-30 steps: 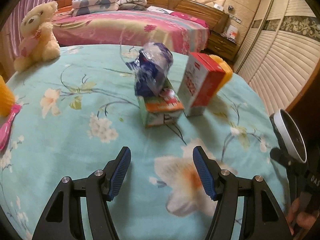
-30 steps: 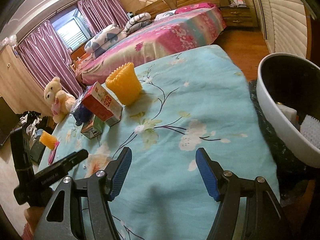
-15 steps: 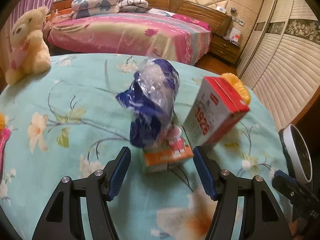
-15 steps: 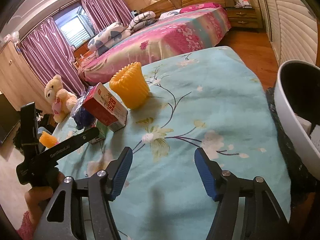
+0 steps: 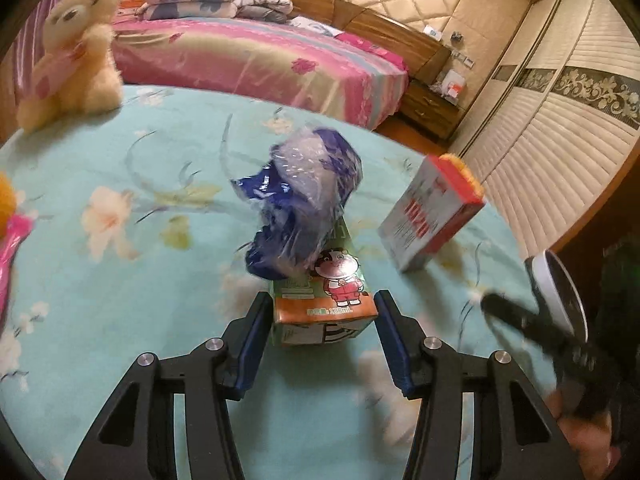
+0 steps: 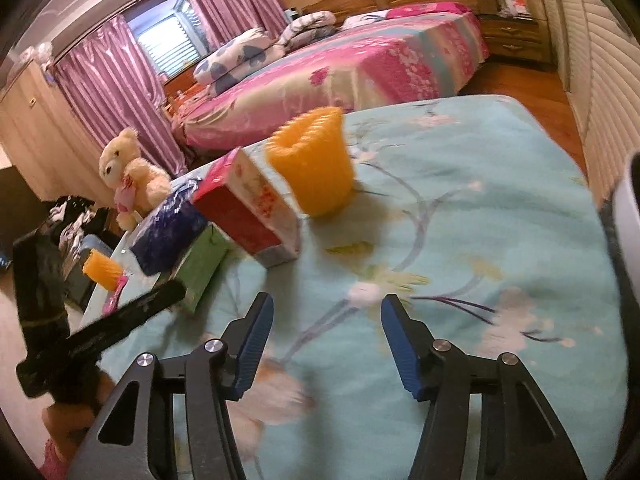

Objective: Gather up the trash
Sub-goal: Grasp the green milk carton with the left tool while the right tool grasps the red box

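A small green and orange juice carton (image 5: 326, 296) lies on the teal flowered cover (image 5: 120, 300), with a crumpled blue plastic wrapper (image 5: 304, 208) resting on its far end. My left gripper (image 5: 319, 306) straddles the carton's near end. Its jaws are closing, and the blue pads stand right at the carton's sides. A red and white box (image 5: 428, 220) stands to the right, tilted. In the right wrist view my right gripper (image 6: 326, 320) hovers over bare cover, its jaws closing with nothing between them. The red box (image 6: 248, 208) and green carton (image 6: 204, 268) lie ahead on the left.
An orange ribbed cup (image 6: 312, 172) stands behind the red box. A white bin (image 5: 560, 292) with a black liner sits at the cover's right edge. A teddy bear (image 5: 72, 52) sits far left. A smaller orange cup (image 6: 102, 270) and a pink item lie at the left edge.
My left gripper has moved forward until the carton sits between its fingers, and its jaws have narrowed. The right gripper has advanced towards the red box and cup, jaws slightly narrower.
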Demonstrator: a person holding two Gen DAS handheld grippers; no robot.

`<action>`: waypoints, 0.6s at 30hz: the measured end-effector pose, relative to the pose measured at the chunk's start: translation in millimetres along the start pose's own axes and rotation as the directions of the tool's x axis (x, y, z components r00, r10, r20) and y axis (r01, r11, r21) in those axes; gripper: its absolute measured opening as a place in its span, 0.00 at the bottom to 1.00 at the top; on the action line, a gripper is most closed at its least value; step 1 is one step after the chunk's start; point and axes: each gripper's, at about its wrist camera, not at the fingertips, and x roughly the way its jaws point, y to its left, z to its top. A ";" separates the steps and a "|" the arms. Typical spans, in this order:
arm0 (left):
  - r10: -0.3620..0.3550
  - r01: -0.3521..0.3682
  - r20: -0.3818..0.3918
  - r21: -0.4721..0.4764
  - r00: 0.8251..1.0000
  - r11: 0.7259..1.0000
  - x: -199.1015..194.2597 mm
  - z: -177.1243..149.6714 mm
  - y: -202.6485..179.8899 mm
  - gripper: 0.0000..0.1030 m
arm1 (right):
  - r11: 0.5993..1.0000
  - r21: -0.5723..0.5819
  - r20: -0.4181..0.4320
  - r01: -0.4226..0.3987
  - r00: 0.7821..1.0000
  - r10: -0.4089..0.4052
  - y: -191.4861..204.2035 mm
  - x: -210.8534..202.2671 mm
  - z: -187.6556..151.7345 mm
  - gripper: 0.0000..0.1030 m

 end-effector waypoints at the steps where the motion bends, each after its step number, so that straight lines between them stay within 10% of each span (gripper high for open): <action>1: -0.001 0.001 -0.008 0.001 1.000 1.000 -3.8 -4.5 2.8 0.49 | 1.000 -0.010 -0.001 -0.005 1.000 0.005 4.5 3.0 1.0 0.55; 16: 0.088 -0.088 0.001 -0.007 0.996 0.996 -10.5 -14.0 10.3 0.63 | 0.994 -0.105 -0.002 0.014 1.000 -0.014 47.3 60.1 26.8 0.56; 18: 0.095 -0.095 0.015 -0.001 0.995 0.996 -7.1 -11.7 6.8 0.51 | 0.995 -0.094 0.003 0.020 1.000 -0.020 46.0 64.0 29.6 0.36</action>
